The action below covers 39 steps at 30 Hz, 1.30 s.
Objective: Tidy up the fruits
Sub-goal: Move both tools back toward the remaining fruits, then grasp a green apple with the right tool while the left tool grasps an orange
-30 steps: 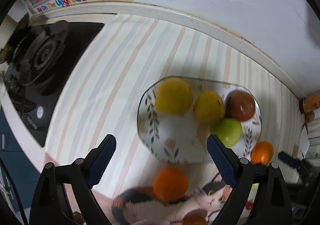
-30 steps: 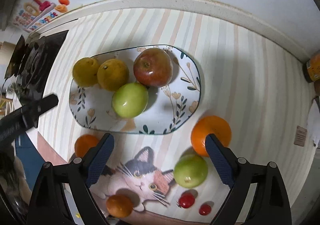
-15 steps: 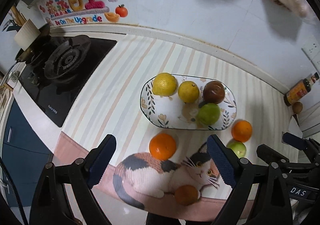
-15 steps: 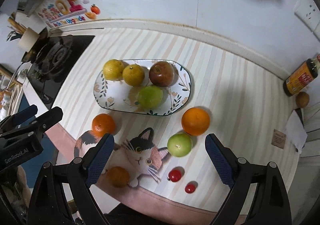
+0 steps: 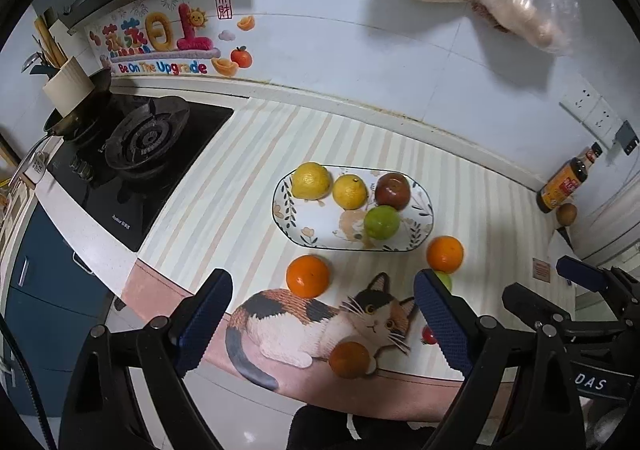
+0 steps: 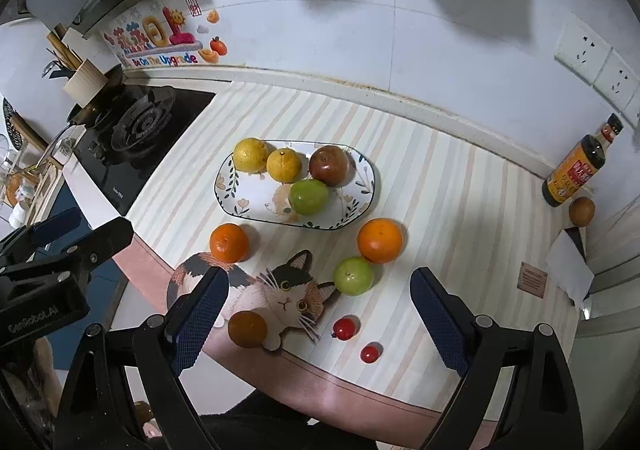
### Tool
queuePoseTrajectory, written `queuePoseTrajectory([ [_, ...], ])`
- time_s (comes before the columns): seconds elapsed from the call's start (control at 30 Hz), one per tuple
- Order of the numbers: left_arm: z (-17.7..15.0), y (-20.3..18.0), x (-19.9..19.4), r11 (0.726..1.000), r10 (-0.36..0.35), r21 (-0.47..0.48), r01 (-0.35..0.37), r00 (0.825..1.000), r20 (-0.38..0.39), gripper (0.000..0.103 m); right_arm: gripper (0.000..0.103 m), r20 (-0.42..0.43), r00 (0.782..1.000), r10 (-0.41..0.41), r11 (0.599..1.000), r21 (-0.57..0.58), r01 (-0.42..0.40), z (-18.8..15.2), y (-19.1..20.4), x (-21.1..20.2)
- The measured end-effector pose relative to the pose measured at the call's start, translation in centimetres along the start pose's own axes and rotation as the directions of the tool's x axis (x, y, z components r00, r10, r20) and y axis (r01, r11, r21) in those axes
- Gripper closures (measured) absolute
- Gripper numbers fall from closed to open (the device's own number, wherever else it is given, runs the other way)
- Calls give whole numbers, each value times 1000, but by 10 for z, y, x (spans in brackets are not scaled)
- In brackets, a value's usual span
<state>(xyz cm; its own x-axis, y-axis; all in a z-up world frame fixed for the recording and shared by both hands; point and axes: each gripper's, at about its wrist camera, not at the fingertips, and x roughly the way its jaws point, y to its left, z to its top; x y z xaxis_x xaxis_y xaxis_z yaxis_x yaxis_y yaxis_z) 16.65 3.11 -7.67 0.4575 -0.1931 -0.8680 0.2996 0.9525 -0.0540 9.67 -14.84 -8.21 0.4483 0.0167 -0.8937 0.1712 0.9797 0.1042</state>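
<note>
Both grippers hang high above the striped counter with nothing between their jaws: the left gripper (image 5: pixel 323 314) stands wide and empty, and the right gripper (image 6: pixel 319 314) likewise. The oval leaf-patterned plate (image 6: pixel 362 205) already carries two yellow citrus fruits, a dark red apple (image 6: pixel 329 165) and a green apple (image 6: pixel 308 196), all crowded toward its far and right side, so its near left part is bare. Loose around it lie an orange (image 6: pixel 229 242) near the plate's left front, a second orange (image 6: pixel 379 240) near its right front, a green apple (image 6: pixel 353 276) just beside that one, a darker orange fruit (image 6: pixel 247 328) on the cat-shaped mat (image 6: pixel 280 292), and two small red tomatoes (image 6: pixel 344 328) toward the counter's front edge. The step in hand looks like choosing the next loose fruit. A sound choice is for each hand to take the orange on its own side, coming straight down with the jaws spread across the fruit's widest part, closing gently so that it does not squirt out, then setting it on the bare part of the plate without nudging the round fruit there.
</note>
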Motion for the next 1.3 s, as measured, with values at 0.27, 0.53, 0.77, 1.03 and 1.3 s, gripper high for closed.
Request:
queuePoseTrajectory([
  [0.27, -3, -5, -6, 1000, -12, -5, 12, 1000, -3, 10, 9, 1, 1000, 16, 1000, 9, -16, -2, -2, -8],
  [0.53, 5, -3, 15, 1000, 2, -21, -3, 999, -36, 1, 9, -20, 999, 35, 996, 78, -33, 9, -23, 13],
  [0.77, 16, 13, 70, 996, 68, -43, -73, 992, -102, 1, 9, -115, 992, 47, 978, 209, -22, 18, -69, 88],
  [1.03, 9, 28, 156, 994, 73, -54, -92, 958, -278, 1, 21, -306, 940, 153, 939, 342, -42, -9, -94, 200],
  [1.3, -4, 19, 219, 998, 60, 19, -57, 914, -402, 2, 27, -352, 929, 110, 965, 263, -14, -28, -76, 229],
])
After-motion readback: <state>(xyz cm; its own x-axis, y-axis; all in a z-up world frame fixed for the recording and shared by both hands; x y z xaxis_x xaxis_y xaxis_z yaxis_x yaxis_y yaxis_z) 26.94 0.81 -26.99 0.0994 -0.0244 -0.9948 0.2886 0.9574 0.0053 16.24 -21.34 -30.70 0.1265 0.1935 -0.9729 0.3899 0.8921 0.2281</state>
